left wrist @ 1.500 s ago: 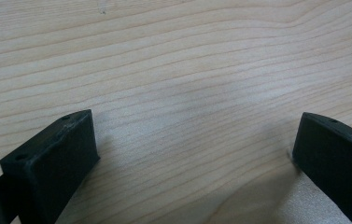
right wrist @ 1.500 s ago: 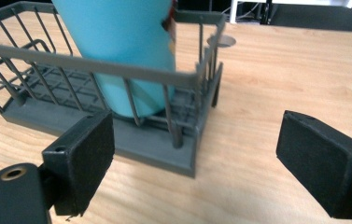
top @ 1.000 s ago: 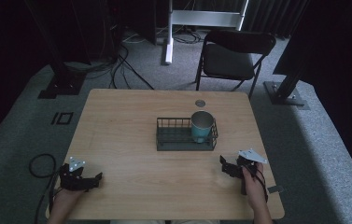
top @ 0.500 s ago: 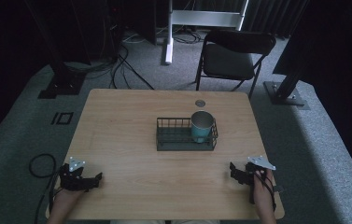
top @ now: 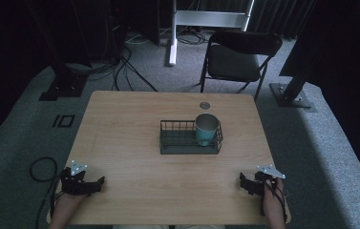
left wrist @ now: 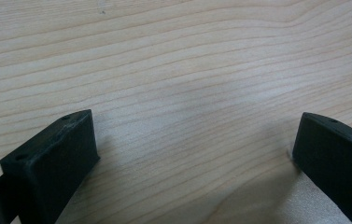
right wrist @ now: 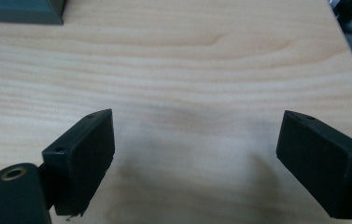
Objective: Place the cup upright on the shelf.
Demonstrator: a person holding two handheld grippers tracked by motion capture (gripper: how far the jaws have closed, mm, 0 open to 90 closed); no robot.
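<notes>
A teal cup (top: 206, 129) stands upright in the right end of a dark wire basket (top: 177, 143), which sits a little right of the middle of the wooden table (top: 134, 124), nearer the far edge than the near one. A small round grey fitting (top: 205, 105) is set into the tabletop just beyond the basket, close to the far edge.

The left gripper (top: 96, 183) rests near the near-left corner of the table, held by a hand (top: 65, 202) that comes in over the near edge. In the left gripper view its 2 black jaws stand wide apart with bare wood grain between them and nothing held.

The right gripper (top: 242, 182) lies near the near-right corner, well apart from the basket, with the other hand (top: 273, 200) behind it. Its 2 jaws are likewise spread wide over bare wood in the right gripper view, where a corner of the basket (right wrist: 22, 11) shows at the top left. Both grippers are well apart from the cup.
</notes>
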